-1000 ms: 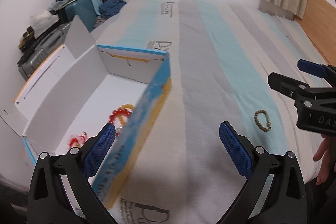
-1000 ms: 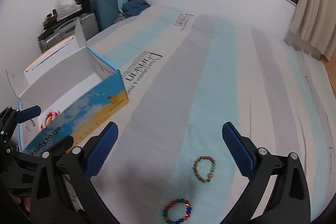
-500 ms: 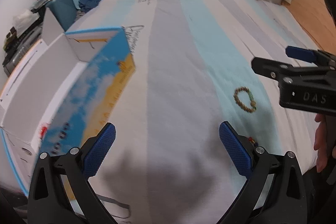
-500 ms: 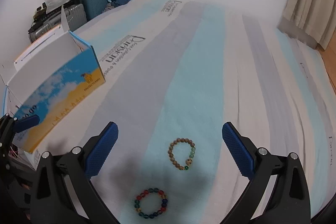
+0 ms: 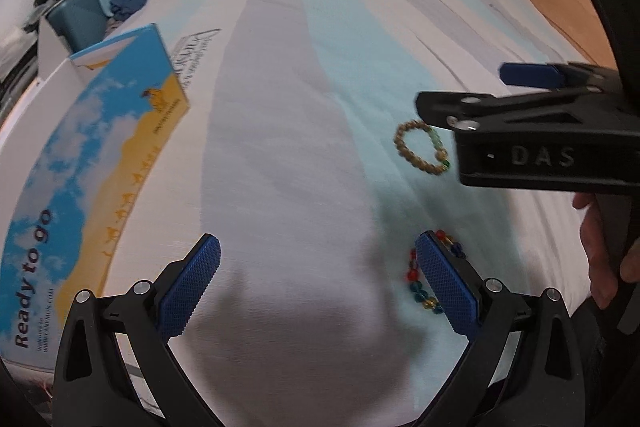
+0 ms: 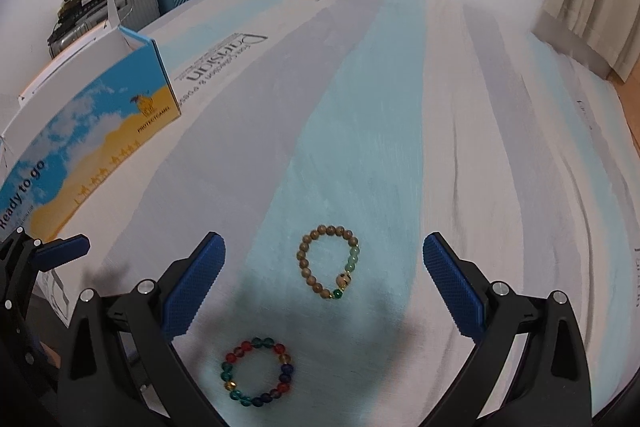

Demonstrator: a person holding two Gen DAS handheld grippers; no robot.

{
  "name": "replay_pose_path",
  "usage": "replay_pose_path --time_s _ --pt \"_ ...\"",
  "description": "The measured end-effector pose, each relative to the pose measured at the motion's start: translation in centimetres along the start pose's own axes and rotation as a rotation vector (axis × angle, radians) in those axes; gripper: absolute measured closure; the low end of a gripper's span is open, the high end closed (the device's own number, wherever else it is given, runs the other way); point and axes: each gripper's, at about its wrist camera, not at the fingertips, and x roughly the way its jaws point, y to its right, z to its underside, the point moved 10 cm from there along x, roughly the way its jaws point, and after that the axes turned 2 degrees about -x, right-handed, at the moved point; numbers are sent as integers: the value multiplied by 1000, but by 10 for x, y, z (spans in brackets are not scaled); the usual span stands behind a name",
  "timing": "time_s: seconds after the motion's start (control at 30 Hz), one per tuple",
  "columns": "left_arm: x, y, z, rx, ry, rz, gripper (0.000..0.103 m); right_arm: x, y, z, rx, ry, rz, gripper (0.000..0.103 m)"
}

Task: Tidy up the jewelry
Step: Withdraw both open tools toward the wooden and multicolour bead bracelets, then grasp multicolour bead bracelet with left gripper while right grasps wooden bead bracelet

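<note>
The colorful bead bracelet [image 5: 420, 283] is partly hidden behind a blue pad of the left gripper [image 5: 318, 287]. The right gripper [image 5: 520, 107] covers one edge of the brown bead bracelet [image 5: 420, 147]. The box [image 6: 80, 131] is cut off at the picture's left edge, and its inside cannot be seen.

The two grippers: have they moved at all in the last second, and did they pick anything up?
Both moved; neither took anything. The left gripper swung from over the open box toward the multicoloured bracelet. The right gripper drew closer to the brown bead bracelet, now lying between its open jaws. Both bracelets and the box stayed put on the striped bedsheet.
</note>
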Motion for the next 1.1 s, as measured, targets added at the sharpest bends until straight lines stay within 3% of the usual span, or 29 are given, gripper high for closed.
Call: replay_pose_path --time_s 0.53,1.1 --pt "35 33 20 42 -50 63 14 34 3 24 -20 -69 -17 11" --pt "64 64 36 118 -96 127 36 67 4 42 6 -116 -29 13"
